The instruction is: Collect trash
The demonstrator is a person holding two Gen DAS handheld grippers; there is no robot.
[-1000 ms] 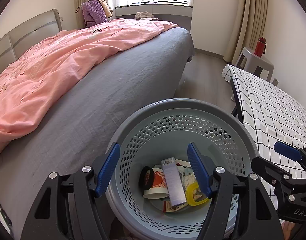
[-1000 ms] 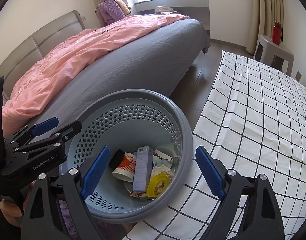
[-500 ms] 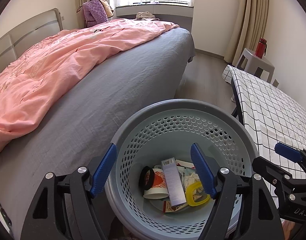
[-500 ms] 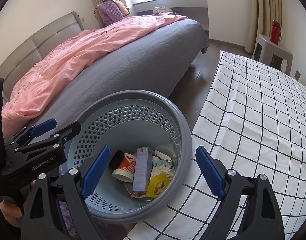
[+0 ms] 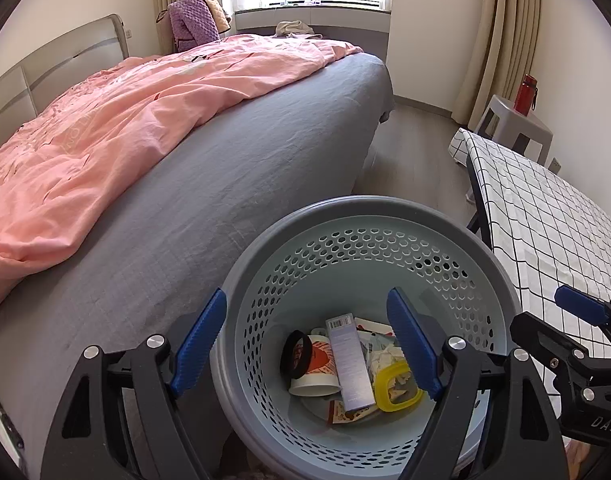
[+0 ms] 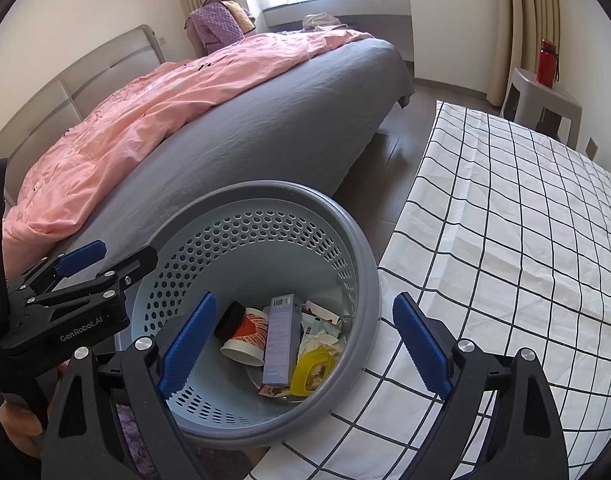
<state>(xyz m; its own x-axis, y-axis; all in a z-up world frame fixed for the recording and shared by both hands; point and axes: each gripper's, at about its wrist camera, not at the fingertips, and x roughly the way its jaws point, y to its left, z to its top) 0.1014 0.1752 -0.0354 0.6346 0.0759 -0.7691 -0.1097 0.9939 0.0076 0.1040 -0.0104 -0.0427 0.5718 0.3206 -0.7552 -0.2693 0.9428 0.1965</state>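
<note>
Left claw [image 5: 307, 342], black frame, blue ribbed pads, silver screws; right claw [image 6: 303, 344] alike; "GenRobot.AI" lettering, possibly bare skin below

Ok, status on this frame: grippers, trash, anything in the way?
Left gripper open, empty, over the basket. Right gripper open, empty, alongside. Trash in the basket: box, cup, yellow ring. Nothing blocking the basket mouth.

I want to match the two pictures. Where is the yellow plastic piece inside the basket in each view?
Left wrist view: the yellow plastic piece lies at the bottom of the basket, lower centre-right, just right of the tall lilac box.
Right wrist view: it lies lower centre, again just right of the box.
Shared landmark: the red bottle on the grey stool, upper right.
</note>
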